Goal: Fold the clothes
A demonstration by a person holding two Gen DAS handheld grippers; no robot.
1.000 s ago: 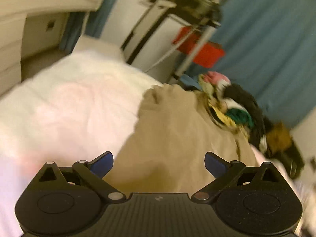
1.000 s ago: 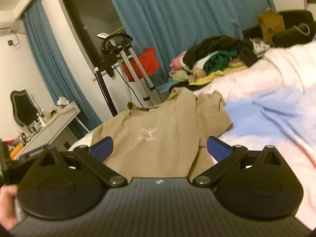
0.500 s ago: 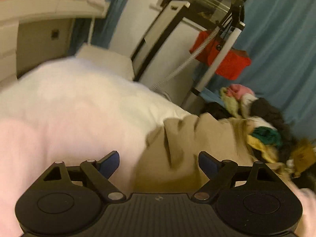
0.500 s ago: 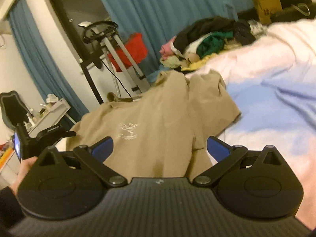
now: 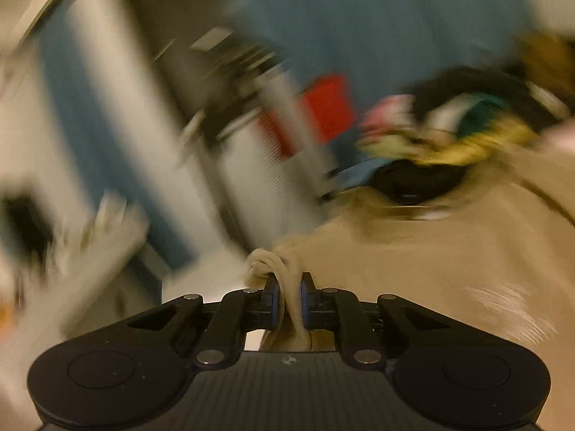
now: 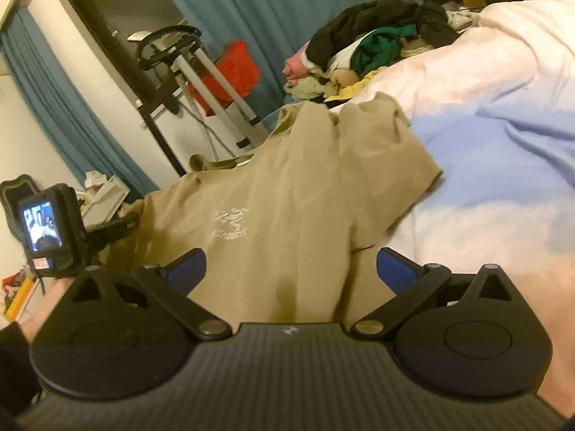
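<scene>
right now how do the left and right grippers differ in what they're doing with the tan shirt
The left gripper is shut, pinching a bunched edge of the tan shirt; the right gripper is open and holds nothing. The left view is heavily blurred; the right view is sharp. The left grips the shirt; the right shows no contact with it. Both have blue pads and point at the same shirt.

Matte black linkage arms with silver pivot screws and blue pads are seen on the left gripper (image 5: 287, 296) and the right gripper (image 6: 291, 269); each ribbed body is flanked by round discs.
</scene>
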